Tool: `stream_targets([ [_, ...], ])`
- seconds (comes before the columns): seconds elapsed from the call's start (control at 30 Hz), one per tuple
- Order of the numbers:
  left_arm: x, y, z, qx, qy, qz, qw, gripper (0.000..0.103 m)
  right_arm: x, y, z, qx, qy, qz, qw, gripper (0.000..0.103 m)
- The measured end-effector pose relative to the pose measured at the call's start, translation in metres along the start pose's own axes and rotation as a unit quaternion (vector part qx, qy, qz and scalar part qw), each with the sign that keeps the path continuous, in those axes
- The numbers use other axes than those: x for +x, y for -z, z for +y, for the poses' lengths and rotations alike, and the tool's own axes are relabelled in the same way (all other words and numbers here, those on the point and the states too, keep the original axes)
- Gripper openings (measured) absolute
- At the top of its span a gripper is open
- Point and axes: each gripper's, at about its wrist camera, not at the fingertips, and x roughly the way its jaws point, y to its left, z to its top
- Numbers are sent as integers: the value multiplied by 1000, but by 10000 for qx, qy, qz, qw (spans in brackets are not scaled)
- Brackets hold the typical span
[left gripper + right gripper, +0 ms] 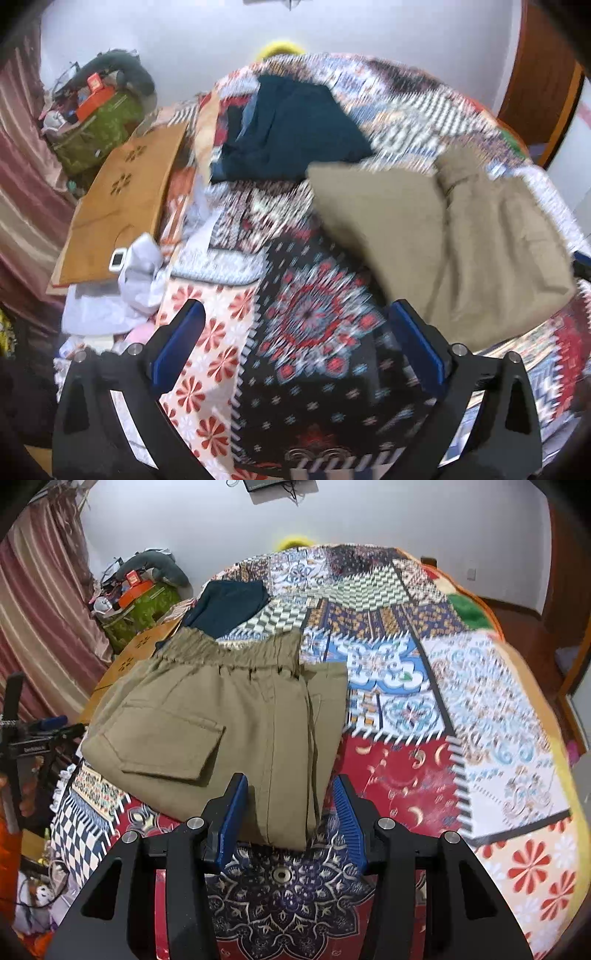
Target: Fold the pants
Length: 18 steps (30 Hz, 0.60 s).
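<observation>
Khaki pants (207,723) lie folded on the patchwork bedspread (461,701), elastic waistband at the far end, a flap pocket on the near left. My right gripper (291,794) is open just above the near edge of the folded pants, its blue pads either side of the fold's corner, holding nothing. In the left wrist view the pants (443,236) lie to the right, blurred. My left gripper (295,314) is open and empty over the bedspread (306,325), left of the pants.
A dark teal folded garment (291,129) lies farther back on the bed, also in the right wrist view (225,605). A wooden lap tray (118,203) and white cloth (140,273) sit at the left edge. A cluttered green box (140,605) and curtain (40,620) stand beyond.
</observation>
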Motion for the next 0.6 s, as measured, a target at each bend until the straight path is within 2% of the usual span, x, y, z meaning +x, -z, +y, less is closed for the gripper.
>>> stream_targets([
  [0.2, -24, -38, -44, 229, 846, -454, 9951, 101, -10, -27, 12, -116, -241, -311, 9992, 48],
  [0.4, -14, -65, -102, 787, 1442, -481, 9852, 100, -1, -53, 31, -267, -602, -398, 9970, 52],
  [0.47, -8, -68, -115, 924, 1556, -474, 9823, 88, 6, -58, 36, -326, -720, -376, 9962, 52],
  [0.53, 4, -70, -128, 1066, 1657, -328, 9798, 68, 15, -62, 40, -427, -819, -315, 9952, 52],
  [0.57, 10, -69, -132, 1110, 1668, -260, 9794, 63, 20, -62, 42, -474, -834, -283, 9950, 52],
  [0.6, 17, -68, -136, 1154, 1677, -168, 9789, 52, 27, -61, 43, -533, -861, -231, 9946, 52],
])
